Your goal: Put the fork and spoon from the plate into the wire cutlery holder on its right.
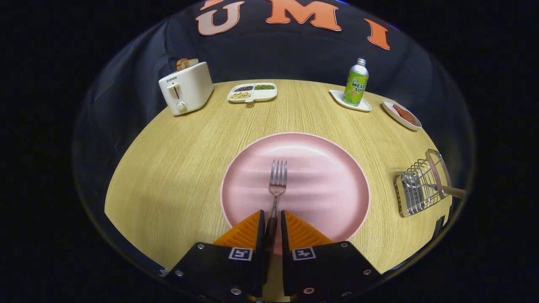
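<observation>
We note the gripper (273, 219) low over the near rim of the pink plate (328, 185), its jaws drawn in to a narrow slot with the dark handle of the fork (277, 181) running between them. Both fingers look closed against that handle, so we record the fork as gripped. The fork's tines point away from the gripper, toward the middle of the plate, and the head lies on or just above the plate's face; we cannot tell whether it has left the plate. The plate sits on the light wood-grain surface (168, 176), just ahead of the fingers. The wire cutlery holder (421, 189) lies to the right of the plate, well apart from it, near the edge of the surface. The spoon (414, 182) is inside the holder, bowl toward the plate side, and its handle sticks out past the far end of the wire frame. Beyond the plate, at the back of the surface, we see a white toaster (186, 88) on the left with slices of bread (185, 63) standing in its slots. A white divided tray (252, 92) holding beans or grains in separate compartments sits beside it. Farther right, a green soda bottle (356, 82) stands upright on a small white dish (351, 103), with an oval white dish (402, 114) of reddish food just to its right.
</observation>
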{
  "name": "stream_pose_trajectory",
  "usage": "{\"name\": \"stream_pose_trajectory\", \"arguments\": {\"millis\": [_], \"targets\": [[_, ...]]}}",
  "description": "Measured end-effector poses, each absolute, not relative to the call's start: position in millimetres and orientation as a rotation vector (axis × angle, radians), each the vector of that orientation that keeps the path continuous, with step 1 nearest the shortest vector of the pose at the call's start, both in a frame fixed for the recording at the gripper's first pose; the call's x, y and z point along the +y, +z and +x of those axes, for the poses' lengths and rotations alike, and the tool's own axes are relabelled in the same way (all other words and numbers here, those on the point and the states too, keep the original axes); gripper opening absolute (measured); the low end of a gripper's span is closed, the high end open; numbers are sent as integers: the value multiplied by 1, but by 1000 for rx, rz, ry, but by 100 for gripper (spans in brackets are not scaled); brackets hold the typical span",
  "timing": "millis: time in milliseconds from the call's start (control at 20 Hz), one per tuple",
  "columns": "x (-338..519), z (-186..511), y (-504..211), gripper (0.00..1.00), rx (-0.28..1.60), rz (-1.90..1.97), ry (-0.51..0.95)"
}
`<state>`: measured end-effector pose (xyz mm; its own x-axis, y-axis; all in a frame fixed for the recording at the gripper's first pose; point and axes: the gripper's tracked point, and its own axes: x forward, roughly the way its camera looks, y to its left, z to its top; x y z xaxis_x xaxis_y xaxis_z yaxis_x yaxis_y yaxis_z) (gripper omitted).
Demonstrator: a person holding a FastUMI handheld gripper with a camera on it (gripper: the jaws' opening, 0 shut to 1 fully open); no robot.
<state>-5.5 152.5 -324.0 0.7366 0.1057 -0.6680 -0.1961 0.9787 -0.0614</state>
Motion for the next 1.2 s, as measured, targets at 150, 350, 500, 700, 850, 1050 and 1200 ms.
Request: {"name": "stream_pose_trajectory", "arguments": {"millis": [150, 350, 500, 700, 850, 1050, 1200], "targets": [[147, -4, -323, 7, 727, -127, 154], [139, -8, -318, 4, 751, -98, 157], [128, -11, -303, 4, 759, -86, 175], [103, -15, -273, 5, 750, -109, 194], [84, -17, -253, 5, 763, -106, 194], [57, -19, -228, 5, 774, -106, 195], [28, -18, -211, 4, 784, -151, 179]]}}
